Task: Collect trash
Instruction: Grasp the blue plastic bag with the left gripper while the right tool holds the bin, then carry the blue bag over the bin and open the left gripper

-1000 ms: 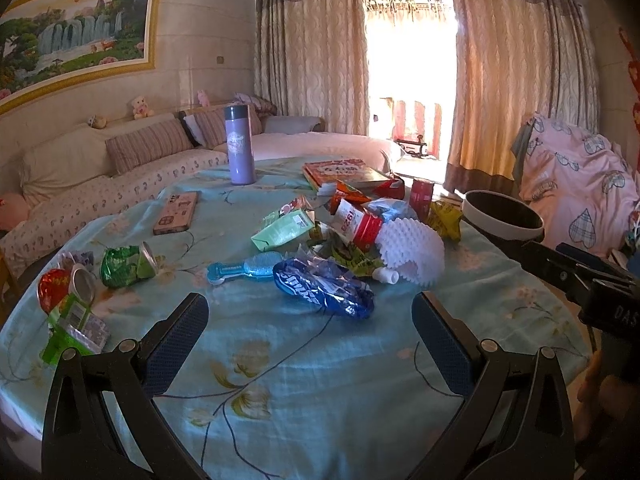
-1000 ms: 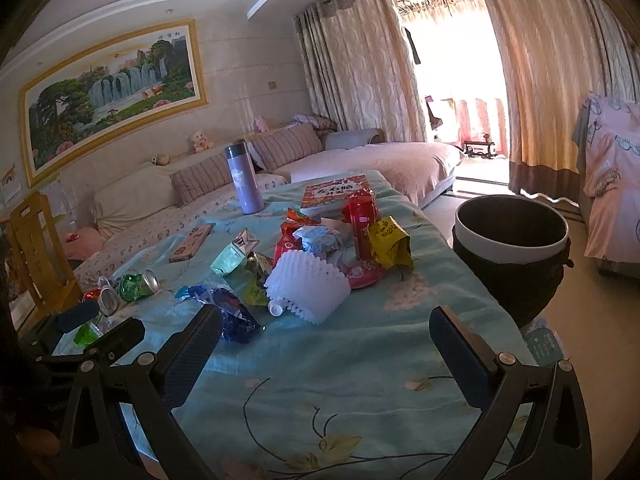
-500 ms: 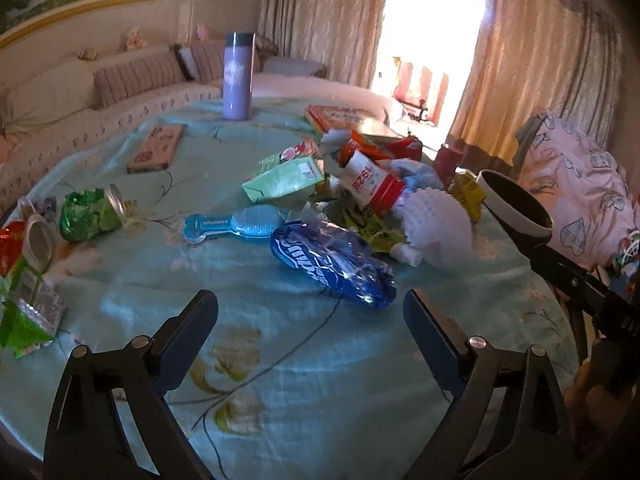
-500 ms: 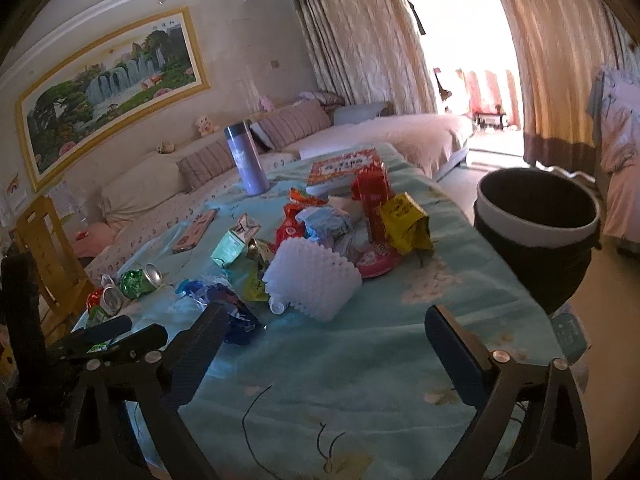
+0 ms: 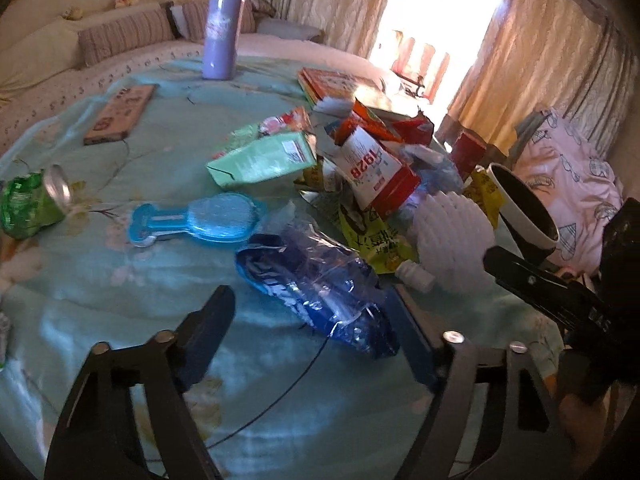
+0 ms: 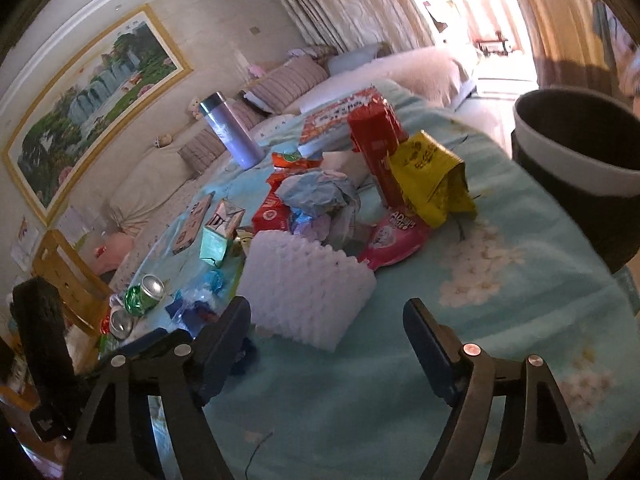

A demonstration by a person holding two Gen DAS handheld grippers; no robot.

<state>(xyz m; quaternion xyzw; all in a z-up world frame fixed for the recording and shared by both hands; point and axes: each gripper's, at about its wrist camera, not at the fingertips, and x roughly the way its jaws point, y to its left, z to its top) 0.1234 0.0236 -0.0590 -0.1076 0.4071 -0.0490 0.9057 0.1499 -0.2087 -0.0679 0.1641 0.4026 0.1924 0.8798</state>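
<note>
The left claw (image 5: 310, 322) is held open just above the counter (image 5: 120, 312), its jaws spread wide and nothing gripped; the blue plastic wrapper (image 5: 316, 280) is lying right at the claw, with the right-side finger touching or almost touching its near end. The right claw (image 6: 326, 336) is also open and empty, lined up low in front of the white foam net (image 6: 308, 292), which is sitting just ahead between the jaws. Beyond these, the rest of the trash is piled mid-counter: a green carton (image 5: 264, 158), a red-and-white carton (image 5: 374, 168), a yellow snack bag (image 6: 432, 178), a pink packet (image 6: 394, 236), crumpled grey plastic (image 6: 320, 192), with a blue brush (image 5: 200, 224) beside the wrapper and crushed cans (image 6: 140, 300) off toward the counter edge. The bin (image 6: 580, 168) is seen past the counter's far right side, apart from the pile. Judged risks: the wrapper is thin and slick, so a shallow pinch is likely to slip or catch only a corner; the tablecloth could be grabbed along with it and the pile dragged. The foam net is soft and light, so it could be pushed away instead of clamped if the claw is closed late. The two claws are close together, so a collision is possible if both are moved inward at once.
</note>
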